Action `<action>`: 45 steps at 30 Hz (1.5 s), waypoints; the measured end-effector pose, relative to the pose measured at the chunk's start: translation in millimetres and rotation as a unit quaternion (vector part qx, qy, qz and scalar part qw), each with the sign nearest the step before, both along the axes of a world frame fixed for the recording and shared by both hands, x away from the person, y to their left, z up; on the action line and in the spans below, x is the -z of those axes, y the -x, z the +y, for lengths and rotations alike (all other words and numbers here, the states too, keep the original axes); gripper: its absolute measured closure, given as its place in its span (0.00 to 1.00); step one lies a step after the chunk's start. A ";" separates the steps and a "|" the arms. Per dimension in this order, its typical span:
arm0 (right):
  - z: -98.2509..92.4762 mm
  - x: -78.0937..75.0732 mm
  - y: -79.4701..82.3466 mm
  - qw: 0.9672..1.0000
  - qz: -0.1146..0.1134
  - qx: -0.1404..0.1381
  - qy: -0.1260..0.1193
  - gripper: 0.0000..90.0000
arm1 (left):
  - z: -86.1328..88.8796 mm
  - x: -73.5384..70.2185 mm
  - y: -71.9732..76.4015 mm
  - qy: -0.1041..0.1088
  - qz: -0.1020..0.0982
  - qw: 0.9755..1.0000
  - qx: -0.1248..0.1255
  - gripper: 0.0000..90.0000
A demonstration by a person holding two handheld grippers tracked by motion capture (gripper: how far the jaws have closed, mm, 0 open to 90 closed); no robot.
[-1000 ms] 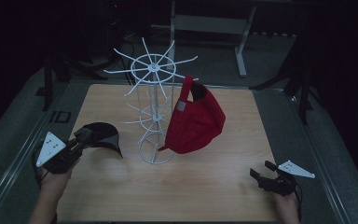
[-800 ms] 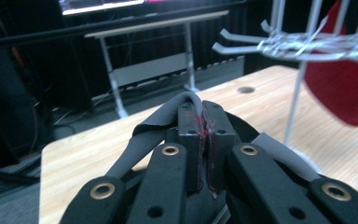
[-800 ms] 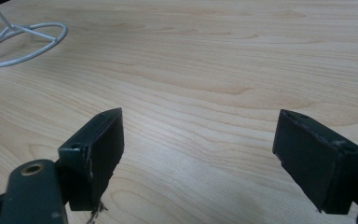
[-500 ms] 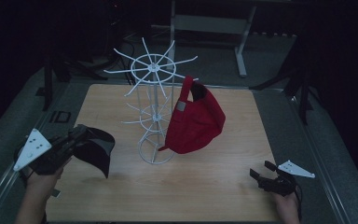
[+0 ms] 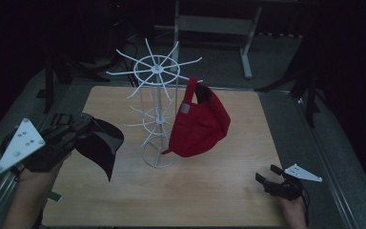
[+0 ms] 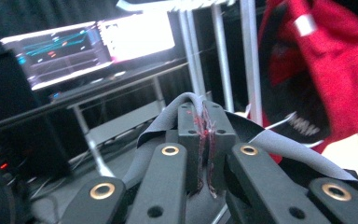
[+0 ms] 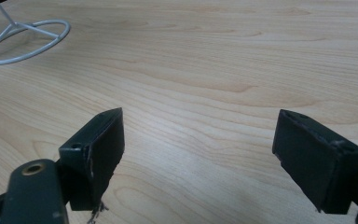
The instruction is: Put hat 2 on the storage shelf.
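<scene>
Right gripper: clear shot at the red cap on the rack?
Probably yes. The right gripper sits open and empty on bare table; nothing lies between it and the red cap hanging off the white rack.

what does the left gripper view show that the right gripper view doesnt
Left gripper view alone: the left gripper shut on the black cap, the red cap hanging on the white rack's upper wires, and lit screens behind.
Right gripper view alone: the right gripper open over bare wooden table, with the rack's ring base far off.
Both: black jaws in front and part of the white rack.
</scene>
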State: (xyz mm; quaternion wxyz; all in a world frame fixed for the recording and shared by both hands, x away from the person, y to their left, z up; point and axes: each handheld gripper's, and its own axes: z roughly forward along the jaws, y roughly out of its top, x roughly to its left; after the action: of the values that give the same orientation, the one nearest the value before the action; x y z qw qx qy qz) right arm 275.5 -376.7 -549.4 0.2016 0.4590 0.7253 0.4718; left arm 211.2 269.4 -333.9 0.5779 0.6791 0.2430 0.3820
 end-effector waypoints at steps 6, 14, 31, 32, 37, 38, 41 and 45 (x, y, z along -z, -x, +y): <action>0.3 -0.1 0.0 1.000 -0.001 0.000 0.001 0.19 | -3.2 -17.3 5.2 0.010 -0.012 1.000 0.018 0.98; 0.6 0.7 -0.2 1.000 0.001 0.001 0.004 0.19 | -16.6 -44.5 3.0 0.023 -0.024 0.998 0.047 0.98; 0.4 1.6 -0.7 1.000 0.005 0.001 0.008 0.19 | -50.5 -81.6 1.7 0.013 -0.043 0.995 0.086 0.98; 0.2 1.6 -0.7 1.000 0.004 0.001 0.007 0.19 | -53.9 -82.9 0.6 0.017 -0.043 0.995 0.090 0.98; 0.3 2.0 -0.6 1.000 0.005 0.001 0.008 0.19 | -69.3 -88.7 -5.8 0.001 -0.039 0.995 0.096 0.98; 0.3 2.1 -0.6 1.000 0.006 0.001 0.009 0.19 | -72.2 -89.4 -7.2 0.000 -0.036 0.995 0.097 0.98; 0.2 2.1 -0.5 1.000 0.006 0.001 0.008 0.19 | -78.5 -91.3 -11.7 -0.008 -0.030 0.995 0.097 0.98; 0.3 2.3 -0.6 1.000 0.006 0.000 0.009 0.19 | -84.8 -92.0 -17.1 -0.009 -0.022 0.995 0.099 0.98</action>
State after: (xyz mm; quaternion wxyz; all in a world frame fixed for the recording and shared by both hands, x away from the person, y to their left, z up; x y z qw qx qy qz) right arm 276.1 -376.4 -551.7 0.2019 0.4599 0.7307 0.4623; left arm 228.2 184.6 -242.0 0.6116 0.6966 0.1583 0.3400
